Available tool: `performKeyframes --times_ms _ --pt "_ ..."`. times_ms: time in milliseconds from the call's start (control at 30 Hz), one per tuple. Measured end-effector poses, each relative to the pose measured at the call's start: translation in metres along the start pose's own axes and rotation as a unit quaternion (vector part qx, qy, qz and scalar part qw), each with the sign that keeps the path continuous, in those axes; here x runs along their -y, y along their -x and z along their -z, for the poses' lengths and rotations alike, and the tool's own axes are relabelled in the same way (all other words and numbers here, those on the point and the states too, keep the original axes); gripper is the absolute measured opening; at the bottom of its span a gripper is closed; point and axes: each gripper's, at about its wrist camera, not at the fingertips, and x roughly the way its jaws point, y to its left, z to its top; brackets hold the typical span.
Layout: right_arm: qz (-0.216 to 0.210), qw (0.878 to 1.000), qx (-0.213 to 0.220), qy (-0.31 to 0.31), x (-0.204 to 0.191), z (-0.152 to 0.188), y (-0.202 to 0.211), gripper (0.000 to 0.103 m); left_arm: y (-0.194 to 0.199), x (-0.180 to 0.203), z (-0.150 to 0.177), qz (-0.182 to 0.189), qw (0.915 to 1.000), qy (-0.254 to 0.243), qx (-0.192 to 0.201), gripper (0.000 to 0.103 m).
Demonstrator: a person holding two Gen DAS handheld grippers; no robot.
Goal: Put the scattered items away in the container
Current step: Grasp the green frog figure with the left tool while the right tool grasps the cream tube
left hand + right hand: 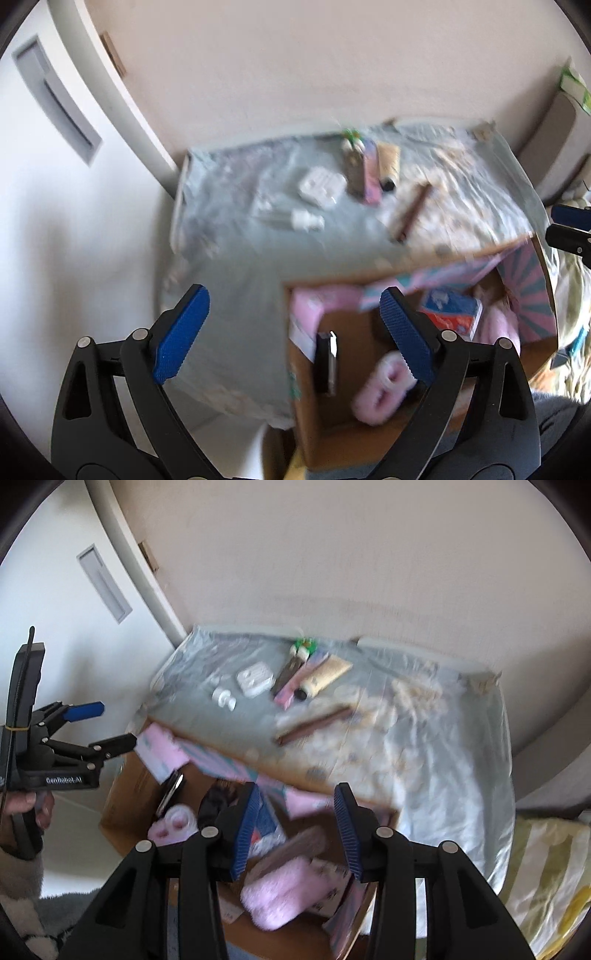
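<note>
An open cardboard box (pixel 332 428) (pixel 122 805) stands against the near edge of a table wrapped in clear plastic (pixel 240 266) (pixel 443 738). Inside lie a pink fluffy item (pixel 280 893), a pink case (pixel 384 387), a blue and red pack (pixel 454 314) and a dark flat device (pixel 327 363). On the table lie a white case (pixel 255 679), a white cap (pixel 223 698), a cream tube (pixel 325 677), a pink pack (pixel 295 690) and a brown stick (pixel 314 725). My left gripper (pixel 293 334) (pixel 103 725) is open and empty over the box's left edge. My right gripper (pixel 295 834) is open and empty above the box.
A white door with a recessed handle (pixel 59 99) and a pale wall (pixel 295 66) stand behind the table. A yellow-striped cloth (pixel 550 878) lies at the right. A grey seat (pixel 554 147) is at the far right.
</note>
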Motion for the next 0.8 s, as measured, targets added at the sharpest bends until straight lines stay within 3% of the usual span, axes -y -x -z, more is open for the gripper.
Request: performKeyframes --times_ms 100,233,333,367,433,567,700,800 --pt "0.010 1.000 0.008 0.005 0.003 -0.022 0.002 0.039 0.001 -0.005 -0.030 0.007 0.9998 -0.004 0.019 0.102" --pt "0.016 1.000 0.010 -0.020 0.012 -0.058 -0.005 0.039 -0.017 -0.001 -0.076 0.028 0.9991 -0.010 0.029 0.102" --pt "0.020 0.998 -0.002 -0.057 0.022 -0.085 -0.024 0.041 -0.053 0.005 -0.113 0.049 0.9986 0.001 0.022 0.102" --pt "0.019 0.997 -0.007 -0.072 0.025 -0.092 -0.034 0.048 -0.067 0.007 -0.122 0.050 0.9986 0.005 0.017 0.102" --pt "0.005 0.994 -0.018 -0.112 0.034 -0.103 -0.061 0.052 -0.100 0.013 -0.138 0.053 0.9985 0.016 0.003 0.102" --pt "-0.009 0.983 -0.054 -0.173 0.048 -0.112 -0.122 0.052 -0.152 0.021 -0.152 0.050 0.9983 0.024 -0.017 0.102" --pt "0.027 0.982 -0.073 -0.172 0.051 -0.113 -0.169 0.052 -0.191 0.025 -0.160 0.052 0.9976 0.028 -0.035 0.102" --pt "0.014 0.981 -0.078 -0.176 0.054 -0.111 -0.187 0.052 -0.209 0.028 -0.162 0.062 0.9965 0.034 -0.044 0.102"
